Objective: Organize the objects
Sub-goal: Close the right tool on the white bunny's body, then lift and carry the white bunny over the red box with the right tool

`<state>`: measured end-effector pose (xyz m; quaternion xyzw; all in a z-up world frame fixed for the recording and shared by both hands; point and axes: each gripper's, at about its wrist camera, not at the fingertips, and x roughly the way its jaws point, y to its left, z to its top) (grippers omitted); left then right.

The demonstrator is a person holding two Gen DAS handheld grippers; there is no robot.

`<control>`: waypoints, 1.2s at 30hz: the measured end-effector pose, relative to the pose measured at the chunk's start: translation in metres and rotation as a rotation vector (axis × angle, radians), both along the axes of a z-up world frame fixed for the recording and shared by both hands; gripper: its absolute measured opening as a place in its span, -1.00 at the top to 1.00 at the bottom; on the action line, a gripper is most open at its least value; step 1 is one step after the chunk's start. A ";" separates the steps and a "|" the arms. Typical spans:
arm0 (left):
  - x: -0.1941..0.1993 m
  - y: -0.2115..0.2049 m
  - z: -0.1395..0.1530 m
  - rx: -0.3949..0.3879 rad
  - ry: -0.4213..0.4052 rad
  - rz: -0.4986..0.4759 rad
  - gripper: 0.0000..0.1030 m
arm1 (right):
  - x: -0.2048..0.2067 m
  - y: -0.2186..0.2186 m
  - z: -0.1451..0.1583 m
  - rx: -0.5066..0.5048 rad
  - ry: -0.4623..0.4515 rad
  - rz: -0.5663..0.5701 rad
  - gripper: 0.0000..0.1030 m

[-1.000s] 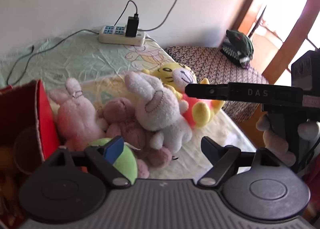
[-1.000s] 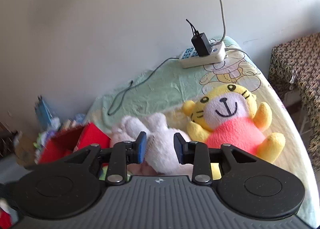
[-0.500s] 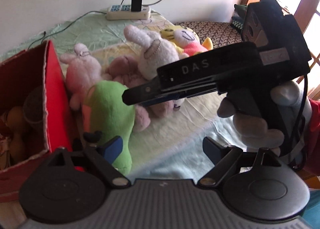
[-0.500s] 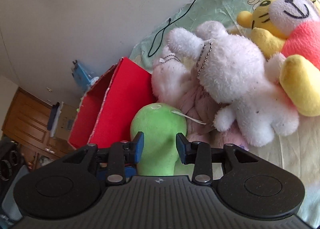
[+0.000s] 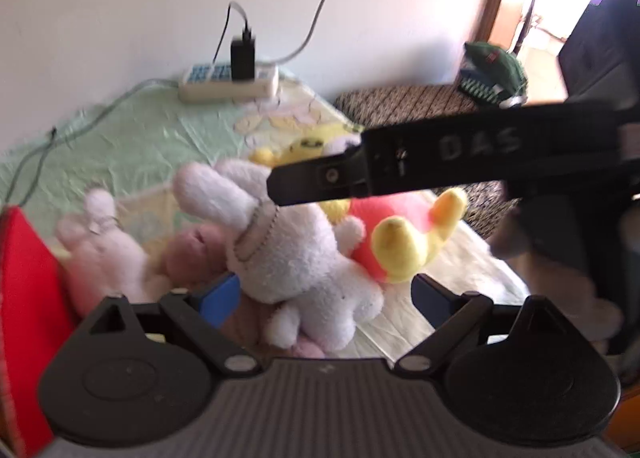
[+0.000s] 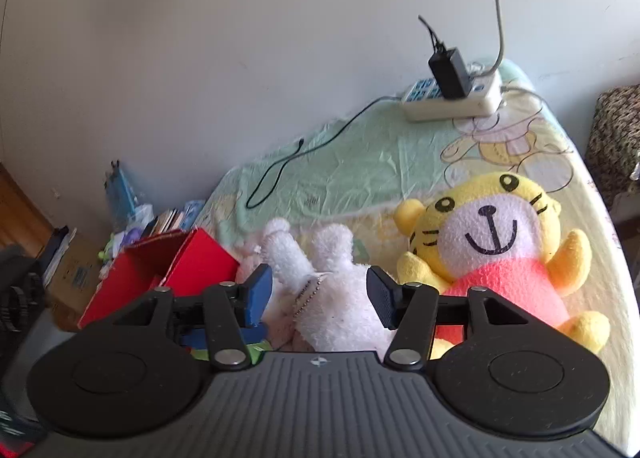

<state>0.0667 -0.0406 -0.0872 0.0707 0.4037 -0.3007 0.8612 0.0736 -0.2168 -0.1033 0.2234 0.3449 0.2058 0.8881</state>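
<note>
Plush toys lie heaped on the bed beside the red box (image 6: 160,282); right gripper (image 6: 318,298) hangs fingers apart over the white rabbit (image 6: 332,298); left gripper (image 5: 324,294) likewise spread, empty; next, probably: descend, pinch the rabbit, carry it boxward.

Both wrist views low over bed (image 6: 352,162), facing wall; share white rabbit (image 5: 296,254) (close).
</note>
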 end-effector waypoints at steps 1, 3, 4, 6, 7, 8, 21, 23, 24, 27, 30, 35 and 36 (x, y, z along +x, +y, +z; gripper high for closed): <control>0.005 -0.003 -0.006 0.006 0.013 0.011 -0.79 | 0.004 -0.001 -0.005 -0.005 0.013 0.009 -0.10; 0.013 -0.006 -0.014 0.005 0.040 0.025 -0.75 | 0.011 -0.003 -0.013 0.001 0.045 0.029 -0.11; 0.015 -0.006 -0.016 0.002 0.041 0.032 -0.73 | 0.011 -0.004 -0.016 0.002 0.055 0.037 -0.11; 0.020 -0.007 -0.018 -0.004 0.041 0.043 -0.72 | 0.015 -0.003 -0.021 0.018 0.084 0.066 -0.14; 0.022 -0.008 -0.019 -0.004 0.048 0.043 -0.68 | 0.016 -0.004 -0.025 0.022 0.099 0.060 -0.14; 0.022 -0.008 -0.020 -0.003 0.046 0.043 -0.66 | 0.018 -0.005 -0.026 0.025 0.110 0.051 -0.14; -0.010 0.012 0.044 -0.061 -0.134 0.061 -0.58 | -0.009 -0.006 0.016 0.123 0.012 0.064 0.14; -0.018 0.023 0.060 -0.080 -0.177 0.070 -0.58 | -0.012 0.000 0.030 0.140 -0.020 0.072 0.14; -0.021 0.030 0.066 -0.096 -0.186 0.076 -0.58 | -0.014 0.004 0.036 0.147 -0.035 0.073 0.14; -0.031 0.052 0.084 -0.132 -0.223 0.096 -0.58 | -0.017 0.020 0.053 0.169 -0.075 0.085 0.14; -0.042 0.077 0.102 -0.161 -0.272 0.125 -0.58 | -0.017 0.043 0.071 0.193 -0.107 0.107 0.14; -0.057 0.130 0.128 -0.193 -0.340 0.176 -0.58 | -0.014 0.090 0.098 0.233 -0.149 0.150 0.14; -0.059 0.140 0.133 -0.192 -0.355 0.187 -0.58 | -0.012 0.100 0.101 0.245 -0.153 0.161 0.14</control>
